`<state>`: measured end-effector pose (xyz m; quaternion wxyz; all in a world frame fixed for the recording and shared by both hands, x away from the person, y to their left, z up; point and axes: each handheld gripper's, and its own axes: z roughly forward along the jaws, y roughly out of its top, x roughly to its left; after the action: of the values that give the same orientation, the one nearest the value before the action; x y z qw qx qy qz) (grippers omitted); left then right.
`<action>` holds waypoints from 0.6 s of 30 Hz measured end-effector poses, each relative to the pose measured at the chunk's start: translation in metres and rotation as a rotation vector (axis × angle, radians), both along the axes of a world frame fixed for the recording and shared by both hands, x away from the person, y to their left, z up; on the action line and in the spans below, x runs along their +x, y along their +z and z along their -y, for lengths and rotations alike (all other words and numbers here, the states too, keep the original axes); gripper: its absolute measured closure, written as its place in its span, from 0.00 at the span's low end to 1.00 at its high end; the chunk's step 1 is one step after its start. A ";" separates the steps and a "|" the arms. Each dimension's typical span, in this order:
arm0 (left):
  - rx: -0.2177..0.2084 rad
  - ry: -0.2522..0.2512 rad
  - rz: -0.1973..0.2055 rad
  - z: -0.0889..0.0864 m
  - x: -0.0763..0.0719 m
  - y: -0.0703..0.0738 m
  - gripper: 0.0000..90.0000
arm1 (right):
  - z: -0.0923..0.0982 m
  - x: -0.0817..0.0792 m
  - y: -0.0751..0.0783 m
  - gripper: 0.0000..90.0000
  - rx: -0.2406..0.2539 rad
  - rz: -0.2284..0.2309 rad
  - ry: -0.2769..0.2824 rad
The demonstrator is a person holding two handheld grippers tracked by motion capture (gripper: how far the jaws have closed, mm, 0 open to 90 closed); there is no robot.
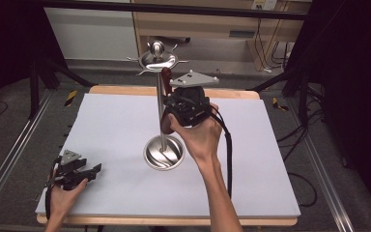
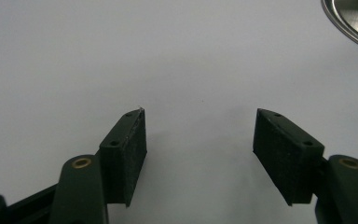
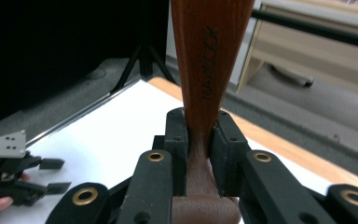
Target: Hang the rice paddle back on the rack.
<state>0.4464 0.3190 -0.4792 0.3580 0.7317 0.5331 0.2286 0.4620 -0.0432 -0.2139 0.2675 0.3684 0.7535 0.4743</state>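
A steel utensil stand (image 1: 162,123) with a round base (image 1: 163,154) and a hooked crown (image 1: 158,59) rises at the table's middle. My right gripper (image 1: 172,114) is held up beside its pole, shut on a brown wooden utensil handle (image 1: 165,76) that stands upright toward the hooks. In the right gripper view the jaws (image 3: 199,136) clamp the narrow neck of this handle (image 3: 209,60), which is stamped MAXCOOK; its far end is out of frame. My left gripper (image 1: 92,172) rests low at the table's front left, open, with nothing between its pads (image 2: 199,135).
A white mat (image 1: 125,125) covers the wooden table, whose rim (image 1: 125,90) shows at the back. The stand's base edge (image 2: 354,21) lies ahead and to the right of the left gripper. The right gripper's cable (image 1: 229,154) trails along the forearm. Tripod legs and cabinets stand beyond the table.
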 end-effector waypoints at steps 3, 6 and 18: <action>0.006 -0.004 -0.002 0.000 0.000 0.000 0.38 | 0.003 -0.001 -0.006 0.87 0.027 0.046 0.006; 0.005 -0.003 -0.002 0.000 0.000 0.000 0.38 | 0.006 -0.002 -0.013 0.84 0.060 0.086 0.007; 0.012 -0.005 -0.009 0.003 0.001 -0.002 0.38 | 0.041 -0.013 -0.045 0.48 0.259 0.186 0.092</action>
<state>0.4471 0.3163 -0.4812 0.3519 0.7361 0.5315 0.2276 0.4490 -0.0846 -0.2588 0.2644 0.3192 0.6740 0.6115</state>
